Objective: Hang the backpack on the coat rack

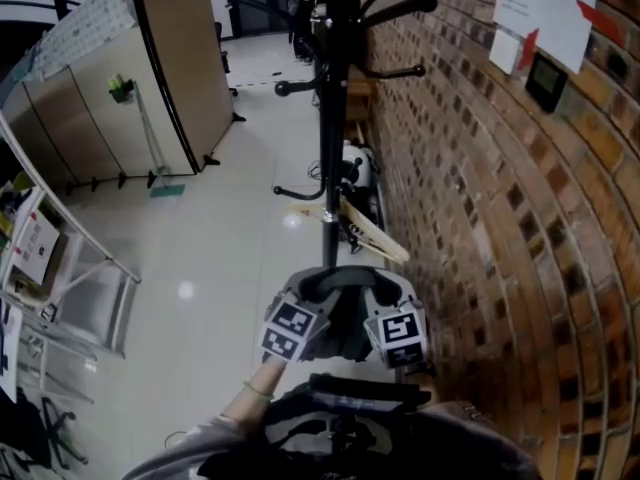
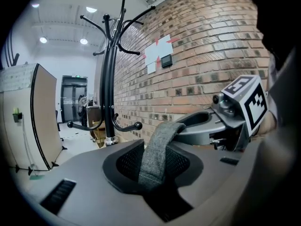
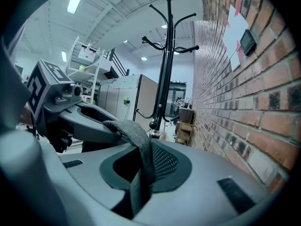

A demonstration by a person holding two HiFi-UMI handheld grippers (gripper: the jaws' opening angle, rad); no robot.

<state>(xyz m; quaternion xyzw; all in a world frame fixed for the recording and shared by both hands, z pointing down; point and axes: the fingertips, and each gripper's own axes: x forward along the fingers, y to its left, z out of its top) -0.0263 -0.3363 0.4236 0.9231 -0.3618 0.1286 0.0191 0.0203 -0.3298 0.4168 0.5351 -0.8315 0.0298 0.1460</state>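
The grey backpack (image 1: pixel 338 290) hangs between my two grippers, just short of the black coat rack (image 1: pixel 328 148). Its shell with a dark mesh hollow (image 2: pixel 176 166) fills the lower half of both gripper views and hides each gripper's own jaws. The grey fabric handle (image 2: pixel 157 149) rises out of that hollow. My right gripper (image 2: pixel 188 126) grips its top from the right, and my left gripper (image 3: pixel 110 126) grips it from the left, strap (image 3: pixel 138 145) draped over the jaw tip. The rack's pole (image 2: pixel 111 102) and curved hooks (image 3: pixel 188 48) stand ahead by the brick wall.
A brick wall (image 1: pixel 500 218) runs along the right, with white papers (image 1: pixel 545 8) and a small dark panel on it. Wooden pieces (image 1: pixel 368 230) lie at the rack's foot. A beige partition (image 1: pixel 170 78) and a metal shelf (image 1: pixel 60 268) stand left across the pale floor.
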